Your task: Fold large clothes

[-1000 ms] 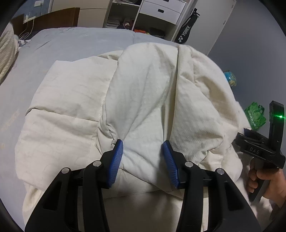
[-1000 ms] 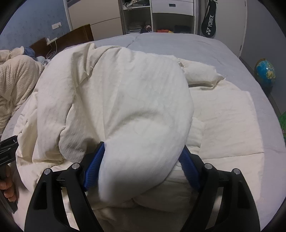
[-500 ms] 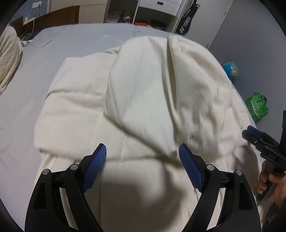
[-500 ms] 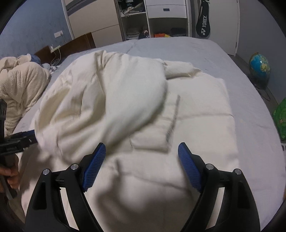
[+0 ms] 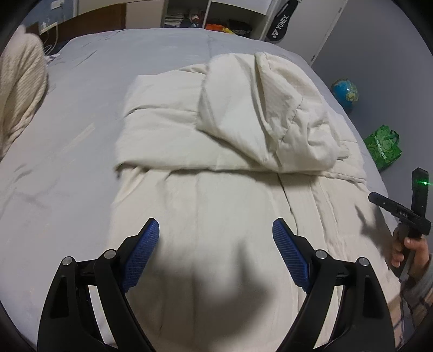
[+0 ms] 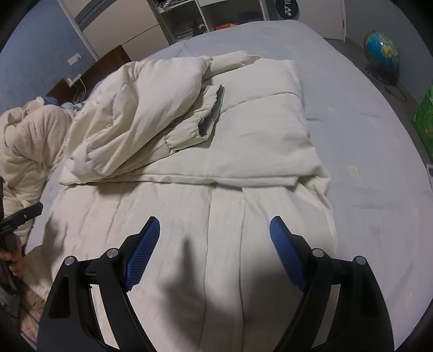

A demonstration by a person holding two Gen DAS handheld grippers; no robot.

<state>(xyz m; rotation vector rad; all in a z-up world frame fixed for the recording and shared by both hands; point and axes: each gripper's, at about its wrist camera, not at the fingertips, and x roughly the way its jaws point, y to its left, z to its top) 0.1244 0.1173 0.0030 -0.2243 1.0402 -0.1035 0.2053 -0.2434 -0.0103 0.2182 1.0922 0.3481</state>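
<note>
A large cream padded coat (image 5: 216,168) lies flat on the grey bed (image 5: 67,135), its far part folded back over itself. In the right wrist view the coat (image 6: 230,168) shows a sleeve (image 6: 189,127) with a grey cuff lying across the folded part. My left gripper (image 5: 215,238) is open and empty above the coat's near part. My right gripper (image 6: 213,235) is open and empty above the same part. The right gripper's body (image 5: 400,214) shows at the right edge of the left wrist view.
A cream knitted blanket (image 6: 27,146) is heaped at the bed's left side. A globe (image 6: 381,54) and a green bag (image 5: 383,146) sit on the floor to the right. Shelves and a racket bag (image 5: 280,21) stand beyond the bed.
Both grippers opened and let go of the coat's folded part, which dropped flat onto the coat. Both grippers drew back toward the near edge.
</note>
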